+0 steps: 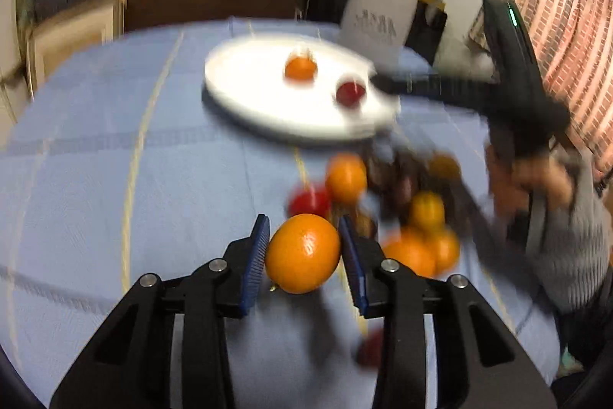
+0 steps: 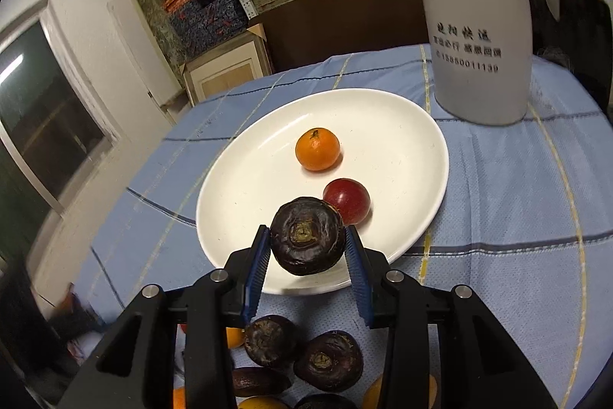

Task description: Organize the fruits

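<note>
My left gripper (image 1: 303, 252) is shut on an orange (image 1: 302, 253), held above the blue checked cloth. Beyond it lies a blurred heap of oranges (image 1: 421, 248), small red fruits (image 1: 308, 202) and dark fruits. The white plate (image 1: 249, 91) holds one orange (image 1: 300, 68) and one red fruit (image 1: 350, 94). My right gripper (image 2: 306, 248) is shut on a dark purple-brown fruit (image 2: 307, 235), hovering over the near rim of the plate (image 2: 237, 186). On that plate sit an orange (image 2: 317, 149) and a red fruit (image 2: 346, 200). More dark fruits (image 2: 328, 360) lie under the right gripper.
A tall white bottle (image 2: 475, 25) with printed characters stands on the cloth behind the plate to the right. The other gripper and a hand in a grey sleeve (image 1: 567, 240) appear at the right of the left wrist view. Shelves and boxes line the back wall.
</note>
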`<state>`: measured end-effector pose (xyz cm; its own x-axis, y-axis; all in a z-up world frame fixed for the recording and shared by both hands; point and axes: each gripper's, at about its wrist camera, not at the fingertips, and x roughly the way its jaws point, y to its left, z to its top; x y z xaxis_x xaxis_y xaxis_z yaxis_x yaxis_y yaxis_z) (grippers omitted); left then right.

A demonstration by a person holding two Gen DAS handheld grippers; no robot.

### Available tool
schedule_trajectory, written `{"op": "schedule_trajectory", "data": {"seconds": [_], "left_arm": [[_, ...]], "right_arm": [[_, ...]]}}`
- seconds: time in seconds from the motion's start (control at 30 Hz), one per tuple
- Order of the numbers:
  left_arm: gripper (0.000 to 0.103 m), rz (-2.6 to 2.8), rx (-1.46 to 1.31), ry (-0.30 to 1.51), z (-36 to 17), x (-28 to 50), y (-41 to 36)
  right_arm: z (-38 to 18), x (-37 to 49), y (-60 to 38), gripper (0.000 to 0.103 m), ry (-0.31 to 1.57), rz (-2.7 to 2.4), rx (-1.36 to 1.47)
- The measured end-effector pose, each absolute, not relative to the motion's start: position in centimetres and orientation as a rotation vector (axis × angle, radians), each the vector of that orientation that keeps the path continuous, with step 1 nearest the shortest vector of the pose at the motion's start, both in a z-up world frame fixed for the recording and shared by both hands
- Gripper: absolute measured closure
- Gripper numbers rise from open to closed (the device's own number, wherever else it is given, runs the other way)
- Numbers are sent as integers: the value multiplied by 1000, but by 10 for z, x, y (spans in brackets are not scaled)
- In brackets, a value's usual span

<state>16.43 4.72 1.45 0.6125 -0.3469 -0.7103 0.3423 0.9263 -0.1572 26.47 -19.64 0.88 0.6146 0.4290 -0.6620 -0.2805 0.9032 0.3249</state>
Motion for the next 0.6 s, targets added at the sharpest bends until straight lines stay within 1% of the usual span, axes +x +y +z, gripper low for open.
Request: {"op": "schedule_trajectory", "data": {"seconds": [0.1,0.17,0.23,0.3,0.4,0.43,0.47,0.5,0.57,0.6], "left_arm": [[66,-350,-1,778,34,216,33],[66,-314,-21,764,34,247,25],[66,-300,-60,762,29,272,18],[66,-293,-109,783,19,293,15],[66,-275,-142,807,3,304,13],[62,-274,-141,809,0,302,13],[56,-272,-133,812,0,300,14],[53,-261,-128,802,2,296,16],[29,-243,-142,774,8,288,25],[24,-234,-156,758,13,281,29]], "right_arm": [[4,264,-185,63,814,417,144],[1,266,-180,62,825,429,135],[-2,268,-179,62,826,431,131],[-2,270,-184,59,818,421,140],[1,273,-196,58,808,411,182],[2,273,-199,58,805,411,196],[3,274,-204,58,804,406,217],[5,273,-206,58,803,402,228],[9,270,-212,58,798,399,248],[11,268,-213,58,795,398,249]]}}
